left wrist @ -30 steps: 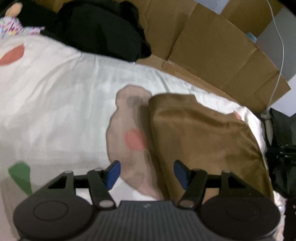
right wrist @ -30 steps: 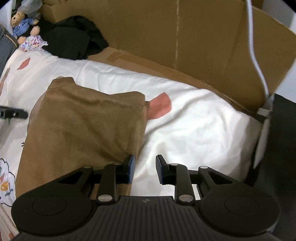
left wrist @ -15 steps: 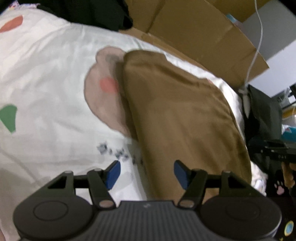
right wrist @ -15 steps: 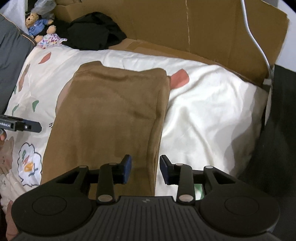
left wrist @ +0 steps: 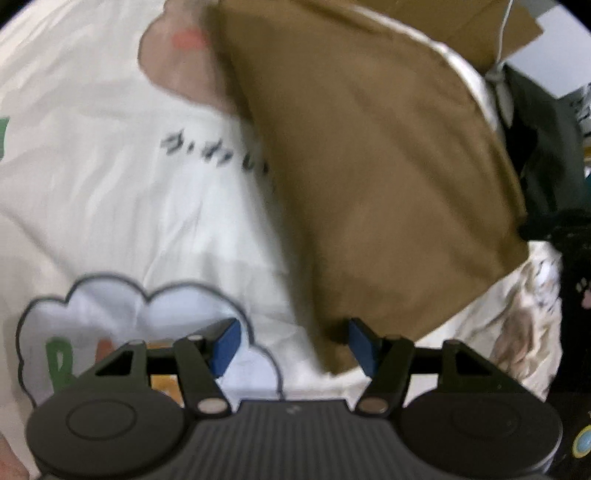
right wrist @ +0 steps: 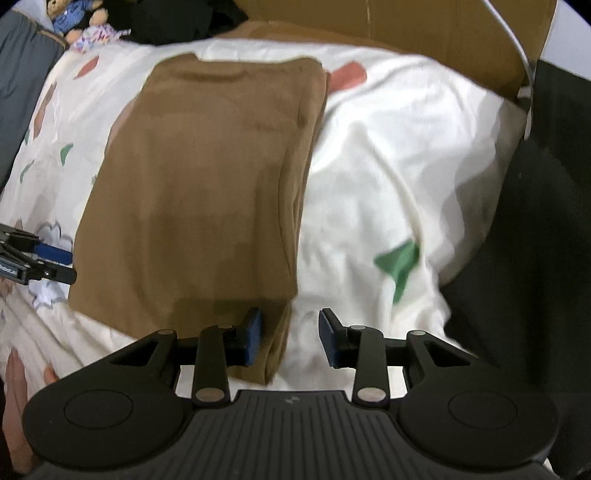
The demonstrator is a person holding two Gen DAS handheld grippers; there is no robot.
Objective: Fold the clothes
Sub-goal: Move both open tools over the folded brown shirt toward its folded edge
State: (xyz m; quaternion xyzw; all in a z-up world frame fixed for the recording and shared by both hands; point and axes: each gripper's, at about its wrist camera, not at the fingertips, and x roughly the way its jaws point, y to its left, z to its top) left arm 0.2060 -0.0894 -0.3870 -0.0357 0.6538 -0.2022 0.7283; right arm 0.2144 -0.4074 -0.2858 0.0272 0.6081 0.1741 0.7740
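Note:
A brown garment (right wrist: 207, 184) lies folded into a long rectangle on a white printed bedsheet (right wrist: 388, 166); it also shows in the left wrist view (left wrist: 369, 166). My right gripper (right wrist: 290, 338) is open, its jaws standing to either side of the garment's near right corner. My left gripper (left wrist: 293, 345) is open at the garment's near left corner, with the corner between the jaws. The left gripper's blue pads (right wrist: 51, 253) show at the left edge of the right wrist view, beside the garment's left edge.
Cardboard (right wrist: 424, 33) stands along the far side of the bed. Dark clothes (right wrist: 173, 18) and a stuffed bear (right wrist: 74, 14) lie at the far left corner. A dark bag (left wrist: 543, 147) sits past the bed's right edge, with a white cable (right wrist: 517, 55) above it.
Both grippers have drawn back along the garment from its far end to its near corners. The right jaws have opened wider. The garment has stayed flat.

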